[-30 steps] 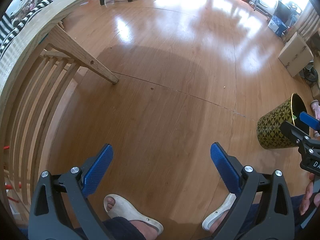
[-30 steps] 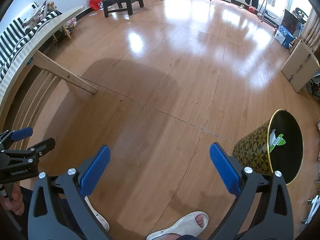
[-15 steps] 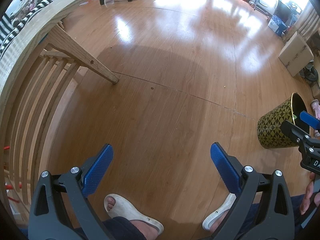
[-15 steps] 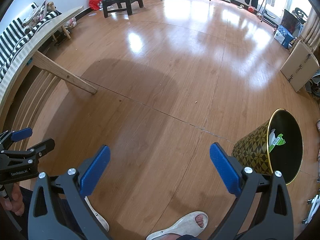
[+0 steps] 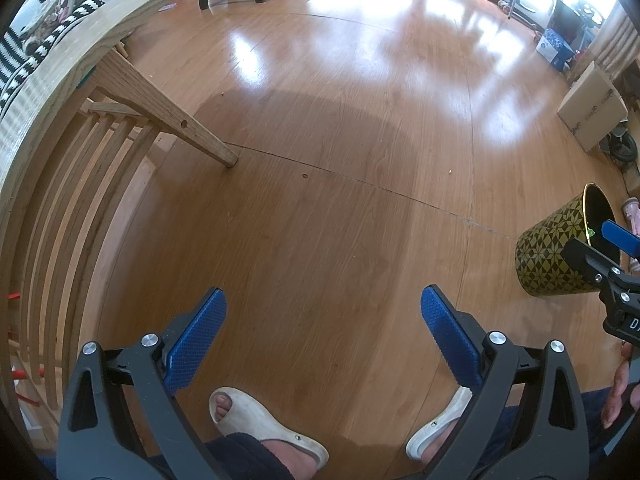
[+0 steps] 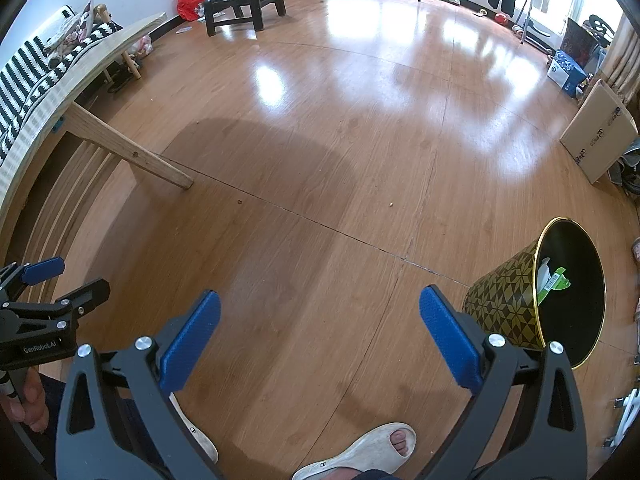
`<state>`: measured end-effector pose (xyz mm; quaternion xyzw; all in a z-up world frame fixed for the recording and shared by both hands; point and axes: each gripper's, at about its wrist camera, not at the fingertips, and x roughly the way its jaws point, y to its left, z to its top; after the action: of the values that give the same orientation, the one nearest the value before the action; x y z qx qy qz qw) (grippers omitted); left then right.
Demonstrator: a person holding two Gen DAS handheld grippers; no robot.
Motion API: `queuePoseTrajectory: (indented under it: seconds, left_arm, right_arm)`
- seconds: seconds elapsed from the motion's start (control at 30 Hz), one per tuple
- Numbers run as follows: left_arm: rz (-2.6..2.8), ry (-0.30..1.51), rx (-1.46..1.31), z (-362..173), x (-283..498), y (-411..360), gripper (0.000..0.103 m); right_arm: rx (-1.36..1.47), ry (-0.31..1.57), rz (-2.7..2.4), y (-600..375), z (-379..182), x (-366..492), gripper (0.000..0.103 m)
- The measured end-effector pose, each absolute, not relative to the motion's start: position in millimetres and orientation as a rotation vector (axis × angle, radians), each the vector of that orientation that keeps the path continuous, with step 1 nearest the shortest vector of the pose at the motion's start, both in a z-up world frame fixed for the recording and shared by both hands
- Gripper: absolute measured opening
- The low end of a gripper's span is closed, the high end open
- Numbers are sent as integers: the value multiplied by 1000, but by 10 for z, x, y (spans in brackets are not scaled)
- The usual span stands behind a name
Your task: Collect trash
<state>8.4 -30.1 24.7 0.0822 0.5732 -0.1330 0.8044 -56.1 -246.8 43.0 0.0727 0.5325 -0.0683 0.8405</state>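
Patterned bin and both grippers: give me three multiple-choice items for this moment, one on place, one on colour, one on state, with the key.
1. Where does the waste bin stand, seen from the right wrist view?
A. Lower right, on the wood floor
B. Under the slatted wooden bench
C. Beside the dark chair

2. What colour are the pads on the fingers?
A. Red
B. Blue
C. White

3. How do the left gripper and right gripper stand?
A. Both shut on trash
B. One open, one shut
C. Both open and empty

Key: 1 A, the bin sits on bare floor at lower right; 2 B, the textured pads are blue; 3 C, the jaws of each are spread wide with only floor between.
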Motion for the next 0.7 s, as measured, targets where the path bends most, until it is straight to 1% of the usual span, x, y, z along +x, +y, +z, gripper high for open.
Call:
queuePoseTrajectory:
  seconds: [0.7]
  left_arm:
    - [-284, 1231, 177, 227, 81, -294, 95]
  right_arm:
    - [153, 1125, -143, -2464, 428, -557, 96]
